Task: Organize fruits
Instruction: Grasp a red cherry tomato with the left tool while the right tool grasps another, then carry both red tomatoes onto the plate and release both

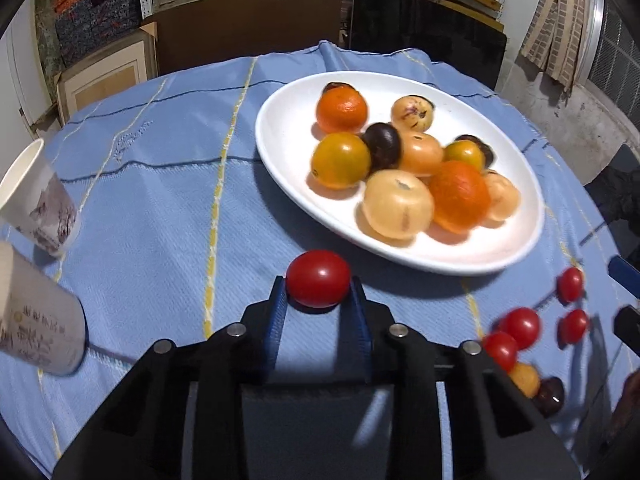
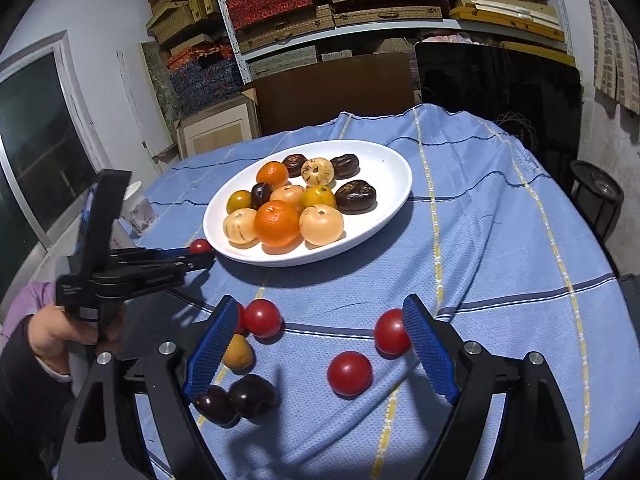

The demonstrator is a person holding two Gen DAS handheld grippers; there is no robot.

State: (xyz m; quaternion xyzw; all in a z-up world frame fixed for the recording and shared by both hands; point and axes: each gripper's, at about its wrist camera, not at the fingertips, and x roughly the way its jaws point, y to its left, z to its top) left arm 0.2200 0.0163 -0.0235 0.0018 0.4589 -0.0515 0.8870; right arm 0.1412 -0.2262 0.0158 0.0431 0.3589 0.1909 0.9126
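Your left gripper [image 1: 319, 282] has its fingers clamped on a red tomato [image 1: 318, 279] just beside the white plate [image 1: 280, 136], which is already piled with fruit. Your right gripper [image 2: 316, 344] hangs with fingers apart — several tomatoes [image 2: 349, 373] and dark fruits [image 2: 253, 396] remain near the plate on the worktop.

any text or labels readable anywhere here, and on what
Nothing can be read.
Nearer paper cup: dark printed characters, too blurred to read.
Farther paper cup: a purplish printed design, no legible words.
Left hand-held gripper: small pale lettering on its black body, too small to read.
Stacked boxes on the shelves: patterns only, no text visible.
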